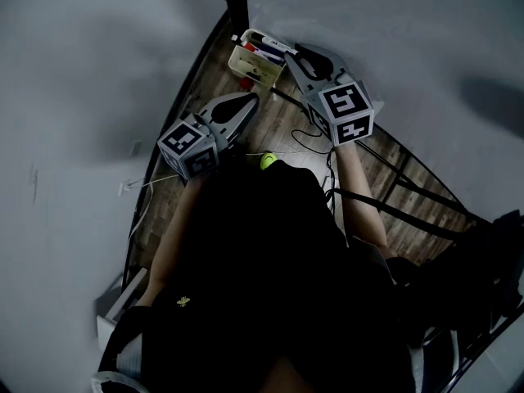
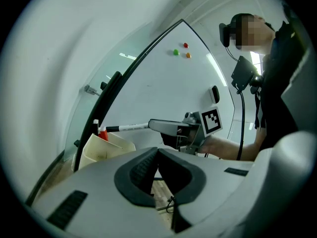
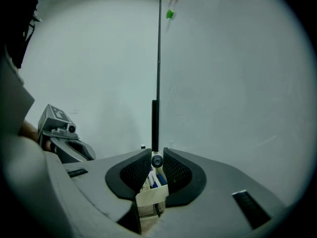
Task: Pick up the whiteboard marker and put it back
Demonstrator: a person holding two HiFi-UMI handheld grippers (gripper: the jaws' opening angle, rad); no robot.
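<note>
The whiteboard marker (image 1: 268,42), white with a black cap, lies level between the jaws of my right gripper (image 1: 296,53), which is shut on it. In the right gripper view its round end (image 3: 157,160) sits pinched between the pads. The marker (image 2: 130,127) reaches out over a cream pen box (image 1: 255,65) that holds several other markers and something red (image 2: 103,134). My left gripper (image 1: 250,99) hangs lower and to the left of the box, with its pads (image 2: 148,165) meeting at the tips and nothing between them.
The whiteboard (image 2: 163,88) stands just behind the box and carries three small magnets (image 2: 181,51) and a dark eraser (image 2: 214,94). A green ball (image 1: 268,160) and loose cables (image 1: 307,133) lie on the wooden floor (image 1: 278,117). A black upright post (image 3: 155,125) marks the board's edge.
</note>
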